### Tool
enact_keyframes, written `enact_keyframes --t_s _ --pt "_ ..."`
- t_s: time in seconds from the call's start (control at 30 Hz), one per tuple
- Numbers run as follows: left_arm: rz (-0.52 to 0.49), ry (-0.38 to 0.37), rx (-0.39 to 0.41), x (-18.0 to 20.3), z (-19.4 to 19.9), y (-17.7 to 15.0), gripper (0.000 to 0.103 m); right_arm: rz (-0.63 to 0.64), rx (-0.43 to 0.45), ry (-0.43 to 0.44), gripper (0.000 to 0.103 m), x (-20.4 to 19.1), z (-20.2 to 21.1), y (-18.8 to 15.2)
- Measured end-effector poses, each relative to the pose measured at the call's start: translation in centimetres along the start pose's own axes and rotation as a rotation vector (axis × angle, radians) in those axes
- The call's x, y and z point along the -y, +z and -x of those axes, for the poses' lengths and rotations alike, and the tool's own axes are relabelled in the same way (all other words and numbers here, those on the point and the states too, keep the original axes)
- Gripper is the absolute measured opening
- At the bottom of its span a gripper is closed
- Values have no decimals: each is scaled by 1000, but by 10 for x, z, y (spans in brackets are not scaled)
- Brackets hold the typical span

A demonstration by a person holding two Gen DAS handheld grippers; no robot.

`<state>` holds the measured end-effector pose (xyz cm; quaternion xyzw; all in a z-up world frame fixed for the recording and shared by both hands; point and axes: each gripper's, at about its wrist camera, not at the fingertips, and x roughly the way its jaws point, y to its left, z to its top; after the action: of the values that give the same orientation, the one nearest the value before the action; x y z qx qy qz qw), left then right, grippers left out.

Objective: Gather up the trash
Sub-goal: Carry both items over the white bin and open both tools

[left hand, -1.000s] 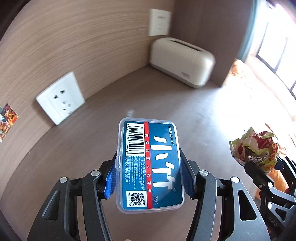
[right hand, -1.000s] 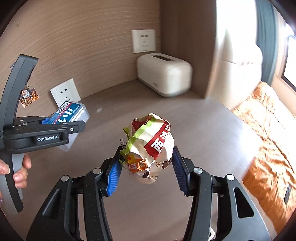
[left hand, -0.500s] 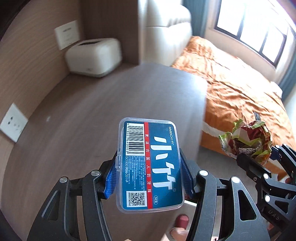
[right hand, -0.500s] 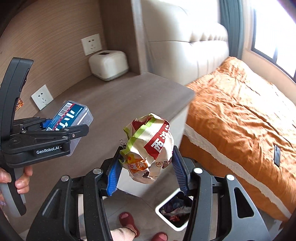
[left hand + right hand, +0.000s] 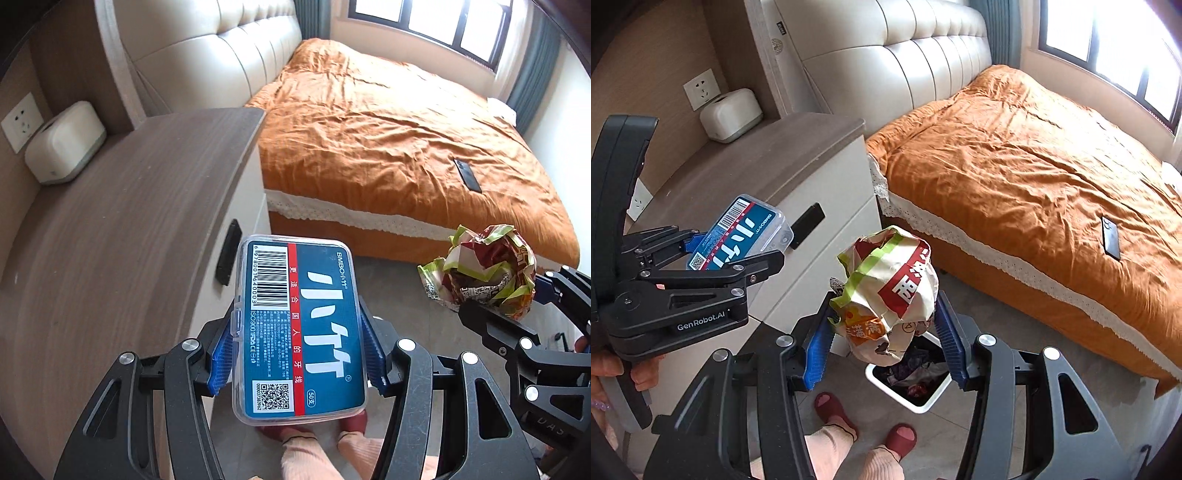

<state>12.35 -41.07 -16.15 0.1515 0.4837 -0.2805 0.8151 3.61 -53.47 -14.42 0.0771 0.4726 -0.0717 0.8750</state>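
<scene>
A clear, flat plastic floss box with a blue and red label [image 5: 301, 328] was clamped by its long sides between the blue pads of the left gripper [image 5: 297, 354], held partly open, beside the wood-topped desk [image 5: 122, 229]. A crumpled, multicoloured paper snack wrapper [image 5: 890, 295] was pinched between the pads of the right gripper [image 5: 882, 339], likewise partly open. It was carried above a white, rectangular trash bin [image 5: 912, 380] standing on the grey floor near the orange-covered bed [image 5: 1034, 166].
</scene>
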Motion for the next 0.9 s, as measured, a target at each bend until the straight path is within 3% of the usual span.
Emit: enact_keyframes --t_s 0.17,0.43,0.73,0.77,0.8,0.83,0.9 --pt "-29 -38 -31 21 -23 -3 57 -30 -42 -7 53 17 -9 -13" --pt "-79 -172 -74 45 -95 -25 58 -51 -148 -10 53 32 -50 -36" --pt "-124 -212 -175 53 -209 -75 59 -79 -282 12 56 45 -151 -74" --pt "-120 -224 -189 54 -222 -80 62 -81 -300 21 57 46 -165 -80" --pt "-120 -245 -209 55 -239 -87 81 -89 -310 24 61 48 -176 -85" --pt "-122 -252 -213 54 -248 -92 99 -102 -322 20 71 51 -191 -91" --pt "-129 -262 -238 56 -272 -104 98 -111 -350 22 78 56 -212 -102"
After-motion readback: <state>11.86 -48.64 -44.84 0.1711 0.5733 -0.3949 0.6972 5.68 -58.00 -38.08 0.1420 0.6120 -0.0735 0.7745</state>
